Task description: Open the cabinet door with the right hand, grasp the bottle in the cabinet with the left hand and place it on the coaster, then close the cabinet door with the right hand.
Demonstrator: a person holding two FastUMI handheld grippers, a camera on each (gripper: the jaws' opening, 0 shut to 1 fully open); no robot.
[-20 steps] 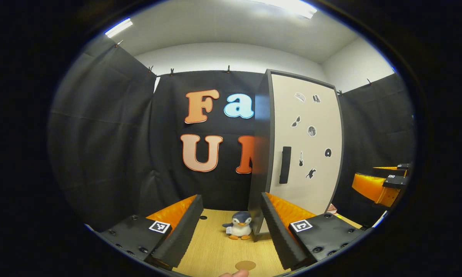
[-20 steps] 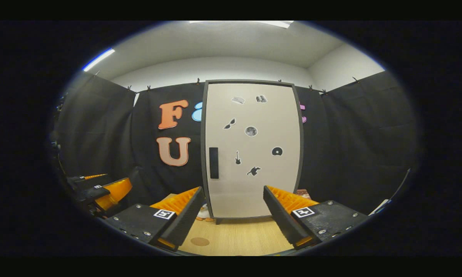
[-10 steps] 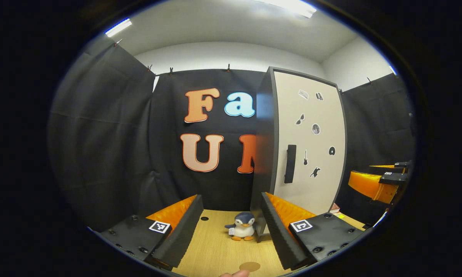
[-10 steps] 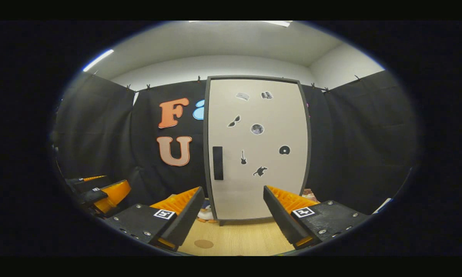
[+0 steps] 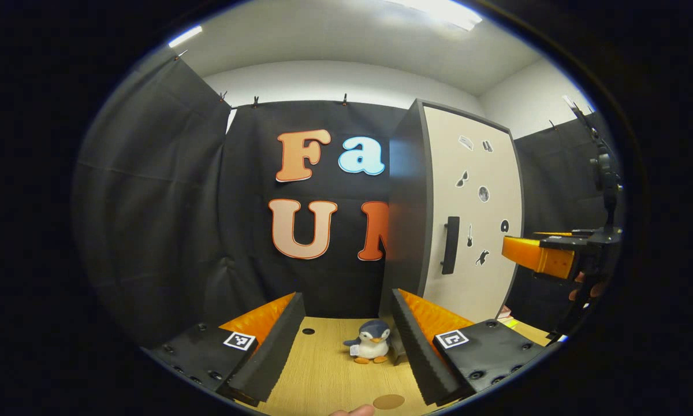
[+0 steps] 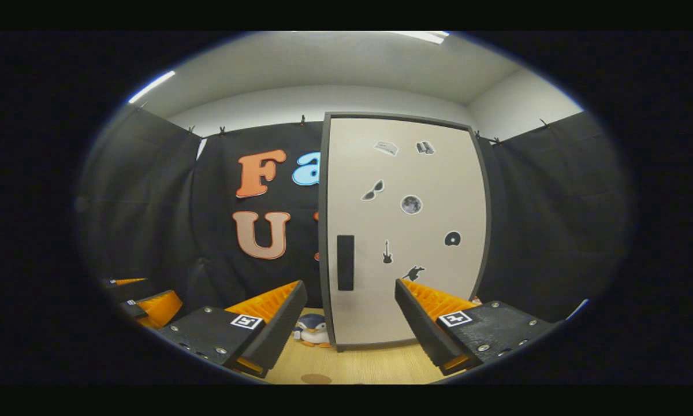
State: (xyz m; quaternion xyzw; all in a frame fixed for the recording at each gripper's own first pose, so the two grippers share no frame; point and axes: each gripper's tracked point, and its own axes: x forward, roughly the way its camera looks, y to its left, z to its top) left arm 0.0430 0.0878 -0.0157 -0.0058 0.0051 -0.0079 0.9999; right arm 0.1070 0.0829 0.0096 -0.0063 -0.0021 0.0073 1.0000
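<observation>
The cabinet door (image 6: pixel 407 231) is closed, its handle (image 6: pixel 345 262) at the left edge. The coaster (image 5: pixel 388 401) lies on the table (image 5: pixel 323 375), near the penguin toy (image 5: pixel 373 341). My right gripper (image 6: pixel 349 323) faces the door, fingers wide apart, empty. My left gripper (image 5: pixel 346 341) is likewise spread, empty.

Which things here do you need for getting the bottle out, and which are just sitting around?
Needed for the job:
- cabinet door, shut
- its handle
- coaster on the table
- right gripper and left gripper, both open and holding nothing

Just sitting around:
- toy penguin on the table beside the cabinet
- stickers on the door
</observation>
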